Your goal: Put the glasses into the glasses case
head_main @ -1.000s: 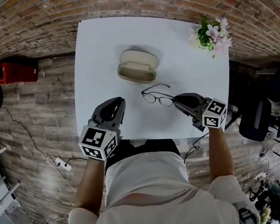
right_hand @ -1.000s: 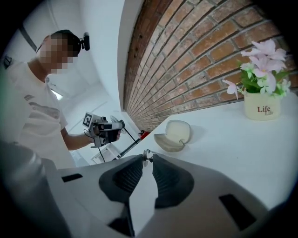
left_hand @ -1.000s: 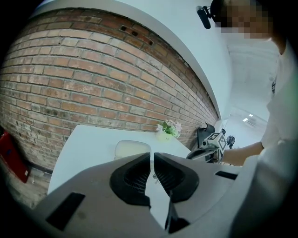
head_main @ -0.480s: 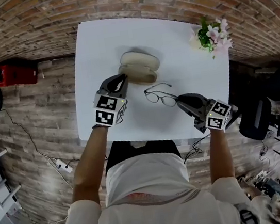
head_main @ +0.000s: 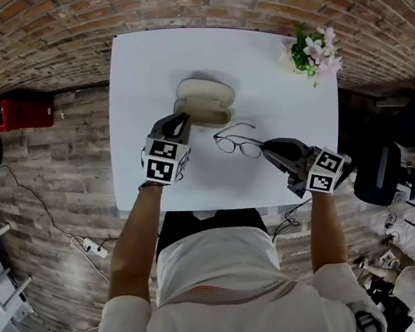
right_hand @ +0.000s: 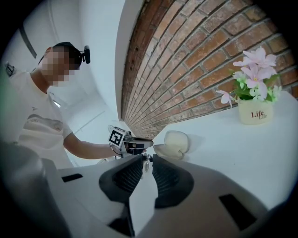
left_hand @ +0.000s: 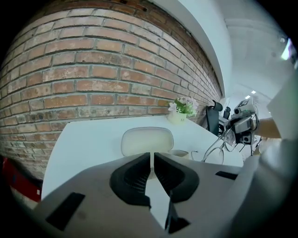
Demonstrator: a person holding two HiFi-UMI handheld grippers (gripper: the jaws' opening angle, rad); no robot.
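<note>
The beige glasses case (head_main: 203,101) lies open on the white table (head_main: 274,97), its lid (left_hand: 147,141) raised toward the brick wall. My left gripper (head_main: 182,117) rests its tips at the case's near left end; its jaws (left_hand: 152,155) are all but closed, a thin slit between them, and I see nothing held. The thin-framed glasses (head_main: 236,141) sit right of the case's front. My right gripper (head_main: 265,146) is shut on their right end, and the frame (right_hand: 145,162) shows between its pads. In the left gripper view the glasses (left_hand: 224,143) stand upright.
A small white pot of pink flowers (head_main: 312,51) stands at the table's far right corner. A brick wall runs behind the table. An office chair (head_main: 382,174) is right of the table and a red box (head_main: 19,107) lies on the floor at the left.
My left gripper has travelled forward from the table's near edge to the case's left end. The right gripper and the glasses have barely moved.
</note>
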